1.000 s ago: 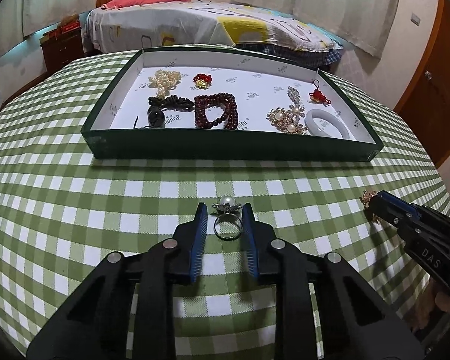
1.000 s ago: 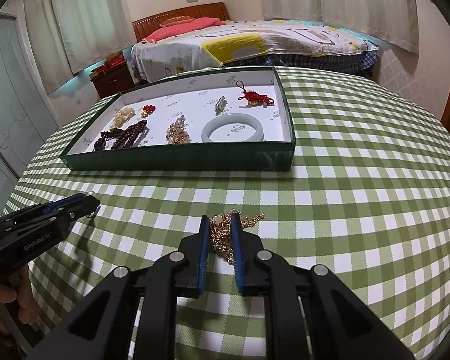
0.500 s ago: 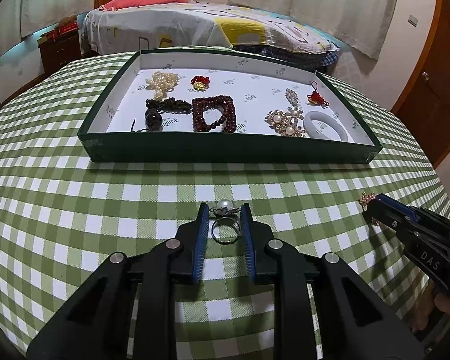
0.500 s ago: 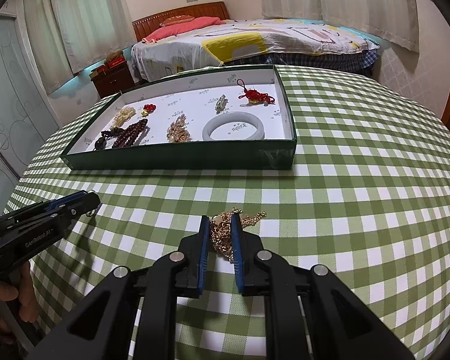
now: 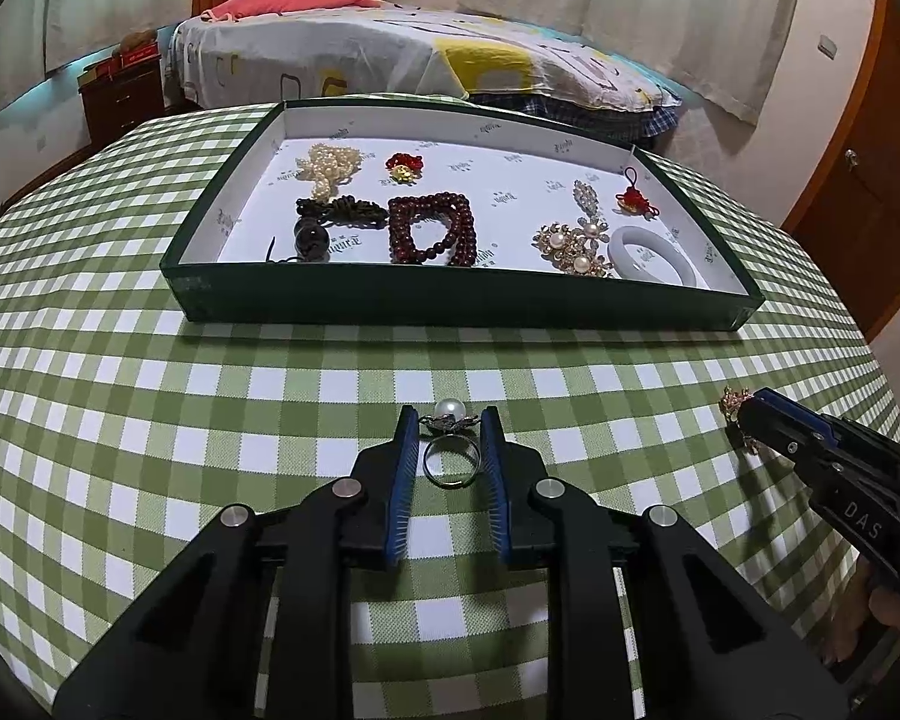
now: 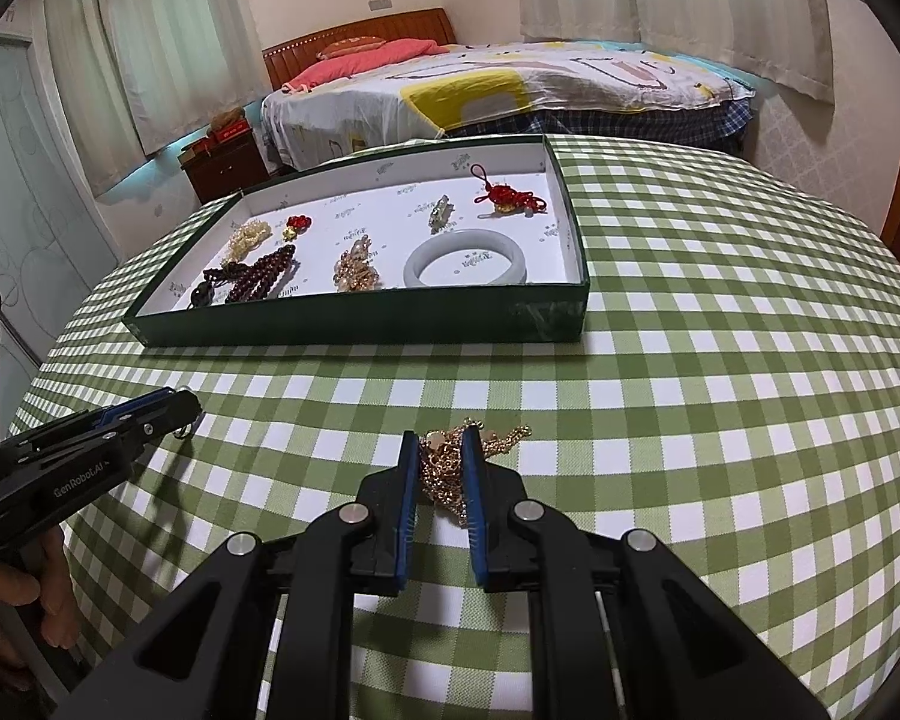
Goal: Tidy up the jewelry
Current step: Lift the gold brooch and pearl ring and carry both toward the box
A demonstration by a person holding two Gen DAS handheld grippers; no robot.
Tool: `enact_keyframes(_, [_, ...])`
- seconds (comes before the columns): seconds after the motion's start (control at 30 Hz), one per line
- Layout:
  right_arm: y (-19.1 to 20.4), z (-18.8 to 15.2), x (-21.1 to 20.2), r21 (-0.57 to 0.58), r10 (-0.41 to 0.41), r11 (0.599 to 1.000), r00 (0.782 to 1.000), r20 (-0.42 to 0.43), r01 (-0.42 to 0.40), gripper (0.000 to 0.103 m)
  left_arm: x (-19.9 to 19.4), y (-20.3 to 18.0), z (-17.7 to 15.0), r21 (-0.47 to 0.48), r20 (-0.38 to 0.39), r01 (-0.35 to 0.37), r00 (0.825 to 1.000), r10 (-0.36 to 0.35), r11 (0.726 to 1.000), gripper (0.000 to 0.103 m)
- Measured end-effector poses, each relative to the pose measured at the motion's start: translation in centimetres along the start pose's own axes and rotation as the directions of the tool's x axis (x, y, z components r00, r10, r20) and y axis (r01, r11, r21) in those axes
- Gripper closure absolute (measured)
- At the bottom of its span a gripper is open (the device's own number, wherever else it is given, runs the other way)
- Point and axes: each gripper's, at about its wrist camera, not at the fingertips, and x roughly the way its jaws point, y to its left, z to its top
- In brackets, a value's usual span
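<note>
My left gripper (image 5: 448,420) is shut on a silver pearl ring (image 5: 449,450), its jaws pressing the band, just above the checked tablecloth. My right gripper (image 6: 441,441) is shut on a bunched gold chain (image 6: 447,468) that spills out to the right. A green tray (image 5: 450,300) with a white lining stands beyond both and holds pearls, red beads, a dark pendant, brooches, red knots and a pale bangle (image 5: 651,252). The left gripper (image 6: 174,408) shows at the left of the right wrist view, the right gripper (image 5: 750,405) at the right of the left wrist view.
The round table has a green and white checked cloth (image 6: 720,360). A bed (image 5: 426,60) stands behind the table, with a wooden nightstand (image 5: 120,96) to its left. A brown door (image 5: 864,180) is at the right.
Both grippers have risen slightly with their pieces held; the tray looks a little closer. The left jaws have closed from loosely around the ring onto it.
</note>
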Motion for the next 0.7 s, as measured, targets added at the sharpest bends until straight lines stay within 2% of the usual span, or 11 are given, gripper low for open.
enact_keyframes(0.47, [0.4, 0.2, -2.1, 0.001, -0.002, 1.0, 0.998, 0.058, 0.002, 0.088, -1.9, 0.1, 0.1, -0.008, 0.042, 0.009, 0.999, -0.009, 1.0, 0.082])
enact_keyframes(0.7, [1.0, 1.0, -4.0, -0.009, 0.011, 1.0, 0.995, 0.102, -0.01, 0.088, -4.2, -0.1, 0.9, -0.01, 0.094, 0.021, 0.995, -0.019, 1.0, 0.082])
